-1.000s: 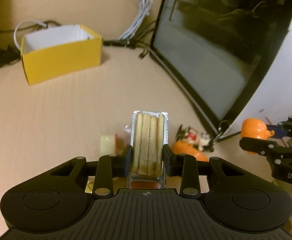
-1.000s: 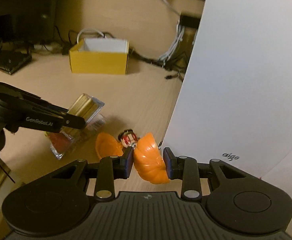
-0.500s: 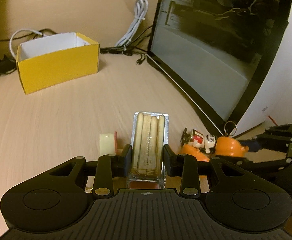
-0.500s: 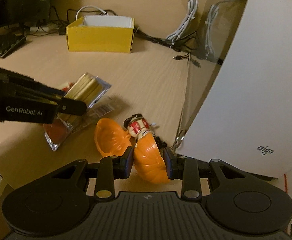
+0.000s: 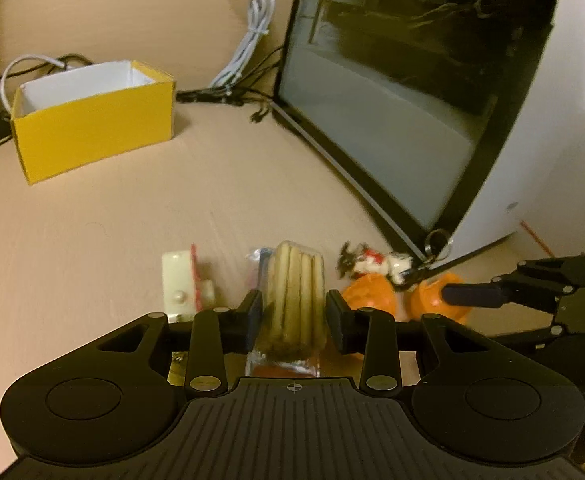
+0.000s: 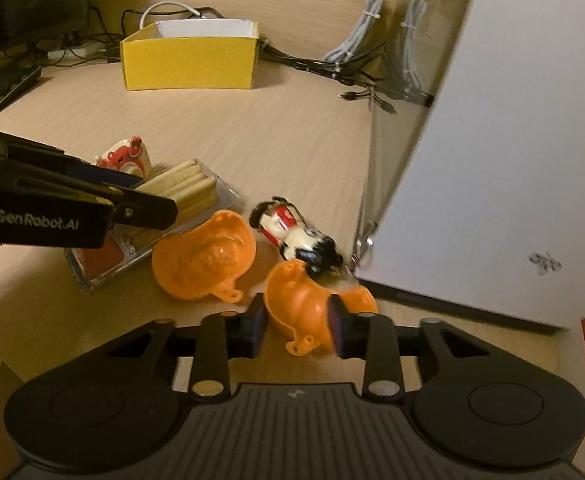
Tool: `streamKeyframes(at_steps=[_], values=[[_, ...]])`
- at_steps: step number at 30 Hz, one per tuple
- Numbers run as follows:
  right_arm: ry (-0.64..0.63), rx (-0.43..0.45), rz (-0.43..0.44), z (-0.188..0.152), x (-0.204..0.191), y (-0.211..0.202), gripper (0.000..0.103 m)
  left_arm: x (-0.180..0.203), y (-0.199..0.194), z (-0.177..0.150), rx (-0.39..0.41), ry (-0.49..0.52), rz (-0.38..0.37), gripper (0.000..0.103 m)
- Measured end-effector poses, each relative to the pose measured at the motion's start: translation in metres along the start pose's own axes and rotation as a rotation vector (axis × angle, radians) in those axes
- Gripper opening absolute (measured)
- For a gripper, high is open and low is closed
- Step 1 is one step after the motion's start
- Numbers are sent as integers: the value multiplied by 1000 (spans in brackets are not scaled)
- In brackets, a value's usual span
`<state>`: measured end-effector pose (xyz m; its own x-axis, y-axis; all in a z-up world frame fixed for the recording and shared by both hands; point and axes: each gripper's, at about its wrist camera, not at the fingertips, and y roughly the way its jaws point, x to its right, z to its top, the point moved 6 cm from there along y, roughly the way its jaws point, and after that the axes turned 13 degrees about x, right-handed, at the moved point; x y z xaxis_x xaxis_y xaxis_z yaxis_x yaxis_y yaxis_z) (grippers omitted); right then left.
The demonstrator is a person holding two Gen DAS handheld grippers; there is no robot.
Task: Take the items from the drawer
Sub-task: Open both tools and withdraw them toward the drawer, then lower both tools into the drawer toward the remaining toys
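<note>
Right gripper (image 6: pixel 297 322) came down to the tan desk (image 6: pixel 292 128), jaws opening off the orange plastic pumpkin half (image 6: pixel 296 308) now resting there. Left gripper (image 5: pixel 293 317) released around the clear pack of wooden sticks (image 5: pixel 295 296), also set down.

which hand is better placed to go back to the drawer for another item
Right, probably. The right gripper is opening, its pads already off the orange shell half on the desk. The left gripper flanks the biscuit pack.
</note>
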<state>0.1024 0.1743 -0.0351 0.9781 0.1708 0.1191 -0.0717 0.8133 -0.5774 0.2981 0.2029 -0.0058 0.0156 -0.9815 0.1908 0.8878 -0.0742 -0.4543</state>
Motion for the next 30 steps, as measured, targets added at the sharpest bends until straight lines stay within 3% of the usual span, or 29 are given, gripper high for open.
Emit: streamKeyframes(at_steps=[1,5,9,12,17,21,23,27,30], values=[[10,10,-7,-1,2,-5,52,1,-3,3,15,4,5,38],[39,75,-30,-4,13,-35,64,-6,-21,18,81,0,57,38],[62,117,-77,-15,29,-72,78,-4,-45,15,87,-6,55,38],[85,117,-115,-32,39,-100,87,18,-58,0,49,27,-25,38],[75,94,-145,-76,42,-141,102,79,-64,-45,-87,112,-259,38],[13,-9,-141,-120,31,-148,103,118,-53,-90,-210,170,-361,38],[22,-82,-133,-139,29,-142,98,133,-44,-109,-266,204,-389,38],[3,-163,-166,-161,31,-126,81,149,-34,-126,-313,292,-388,38],[-43,-185,-162,-162,33,-117,79,147,-30,-130,-343,305,-356,38]])
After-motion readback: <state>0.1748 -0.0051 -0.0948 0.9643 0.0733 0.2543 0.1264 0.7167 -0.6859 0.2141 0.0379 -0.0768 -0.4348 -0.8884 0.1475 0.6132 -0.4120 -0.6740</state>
